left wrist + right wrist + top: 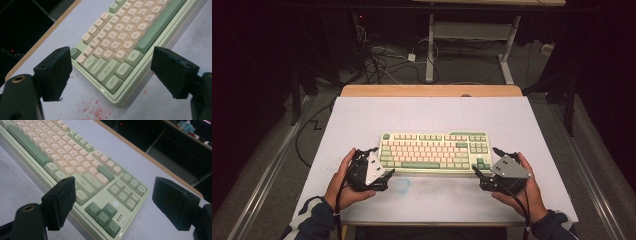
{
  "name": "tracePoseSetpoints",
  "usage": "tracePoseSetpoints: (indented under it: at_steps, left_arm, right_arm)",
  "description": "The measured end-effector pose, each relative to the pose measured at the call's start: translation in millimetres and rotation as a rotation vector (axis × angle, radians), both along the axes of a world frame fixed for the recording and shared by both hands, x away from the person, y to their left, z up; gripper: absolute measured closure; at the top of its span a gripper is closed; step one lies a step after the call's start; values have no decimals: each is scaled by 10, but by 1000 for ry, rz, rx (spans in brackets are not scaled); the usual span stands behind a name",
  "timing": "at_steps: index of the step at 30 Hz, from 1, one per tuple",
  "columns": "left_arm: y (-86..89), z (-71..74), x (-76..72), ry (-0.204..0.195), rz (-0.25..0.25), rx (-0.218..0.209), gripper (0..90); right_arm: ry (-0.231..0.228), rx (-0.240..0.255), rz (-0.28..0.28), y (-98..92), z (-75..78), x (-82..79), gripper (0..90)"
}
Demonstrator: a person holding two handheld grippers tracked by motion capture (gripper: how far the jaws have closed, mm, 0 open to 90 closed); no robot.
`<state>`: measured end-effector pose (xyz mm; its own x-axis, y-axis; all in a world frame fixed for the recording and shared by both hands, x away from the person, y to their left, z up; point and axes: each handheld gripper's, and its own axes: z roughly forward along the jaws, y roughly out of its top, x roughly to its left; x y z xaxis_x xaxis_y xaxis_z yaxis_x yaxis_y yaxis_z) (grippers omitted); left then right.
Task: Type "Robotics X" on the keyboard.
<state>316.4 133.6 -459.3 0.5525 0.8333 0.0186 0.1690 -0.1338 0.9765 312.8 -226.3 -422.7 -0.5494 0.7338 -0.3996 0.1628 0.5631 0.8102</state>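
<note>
A pale green keyboard (pixel 434 152) with cream and green keys lies across the middle of the white table top (pixel 432 115). My left gripper (pixel 382 161) hovers at its near left corner, jaws open on either side of that corner (pixel 113 90), not touching it. My right gripper (pixel 488 162) is at the near right corner, also open, with the arrow-key corner (pixel 107 220) between its jaws. A person's hand (pixel 343 187) holds each gripper.
Red specks (pixel 96 110) dot the table near the keyboard's left corner, and a faint bluish smudge (pixel 402 185) lies in front of it. The table's wooden far edge (pixel 432 90) borders a dark floor with cables (pixel 377 60) and a desk frame (pixel 472 40).
</note>
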Motion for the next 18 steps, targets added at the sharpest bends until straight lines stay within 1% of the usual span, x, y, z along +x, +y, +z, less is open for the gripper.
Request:
tracePoseSetpoints:
  at_steps: [2,3,4,18]
  left_arm:
    - [20,-4,-10,3,6,-5,162]
    - [30,-8,-15,5,8,-6,161]
    - [41,-10,-20,6,10,-5,161]
    - [190,-49,-91,21,41,-21,162]
  right_arm:
    - [6,10,-8,-34,-1,-15,198]
    - [-1,3,-5,-48,0,-15,198]
    - [3,8,-15,-59,-3,-28,198]
    - [7,19,-52,-225,-21,-100,198]
